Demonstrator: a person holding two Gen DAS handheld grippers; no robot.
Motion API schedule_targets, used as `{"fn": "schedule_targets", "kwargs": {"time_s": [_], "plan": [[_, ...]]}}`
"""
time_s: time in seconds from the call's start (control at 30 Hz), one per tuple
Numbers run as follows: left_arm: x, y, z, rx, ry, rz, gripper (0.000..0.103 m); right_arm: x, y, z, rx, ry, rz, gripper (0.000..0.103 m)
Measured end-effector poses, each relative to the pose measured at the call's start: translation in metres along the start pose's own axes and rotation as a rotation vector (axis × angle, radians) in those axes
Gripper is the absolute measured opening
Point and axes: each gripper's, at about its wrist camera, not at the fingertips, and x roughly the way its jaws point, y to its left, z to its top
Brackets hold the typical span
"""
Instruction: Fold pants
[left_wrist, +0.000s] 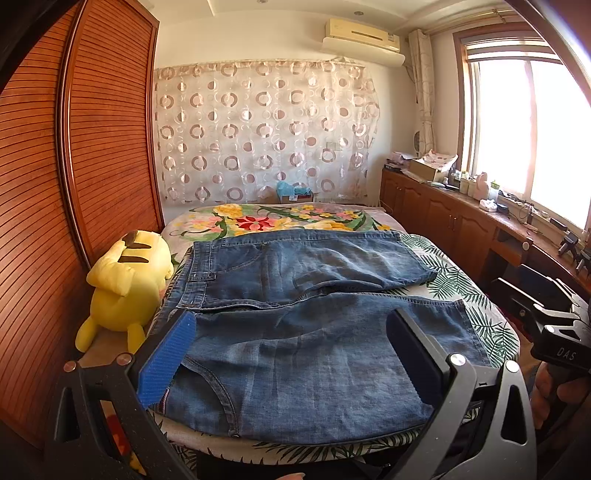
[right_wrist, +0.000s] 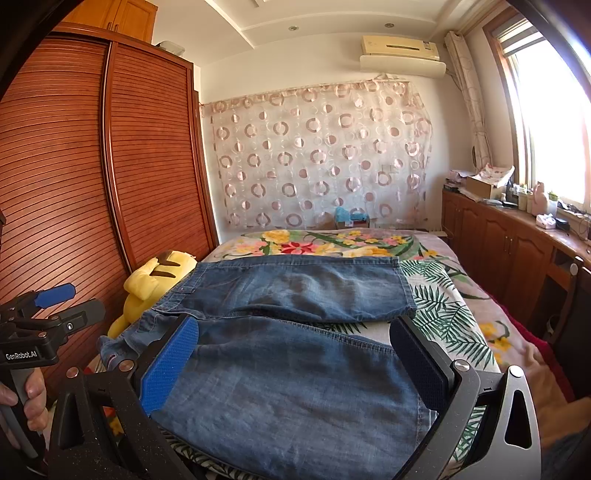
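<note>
Blue denim pants (left_wrist: 295, 314) lie spread flat across the bed, waistband at the left near the plush, both legs running right. They also show in the right wrist view (right_wrist: 295, 332). My left gripper (left_wrist: 291, 354) is open above the near leg's upper part, close to the waist, holding nothing. My right gripper (right_wrist: 291, 365) is open above the near leg, further toward its hem, holding nothing. The right gripper's body (left_wrist: 557, 332) shows at the right edge of the left wrist view. The left gripper (right_wrist: 51, 306) shows at the left of the right wrist view.
A yellow plush toy (left_wrist: 129, 284) sits on the bed beside the waistband. The floral bedspread (left_wrist: 280, 218) stretches beyond the pants. A slatted wooden wardrobe (left_wrist: 74, 166) stands at the left. A wooden cabinet (left_wrist: 461, 218) with clutter runs under the window at the right.
</note>
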Motion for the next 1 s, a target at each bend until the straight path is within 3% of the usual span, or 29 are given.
{"fn": "schedule_targets", "kwargs": {"time_s": [1.0], "plan": [[-0.005, -0.0024, 0.0029, -0.001, -0.006, -0.001, 0.103, -0.0007, -0.0004, -0.0002, 0.003, 0.005, 0.003, 0.103]]}}
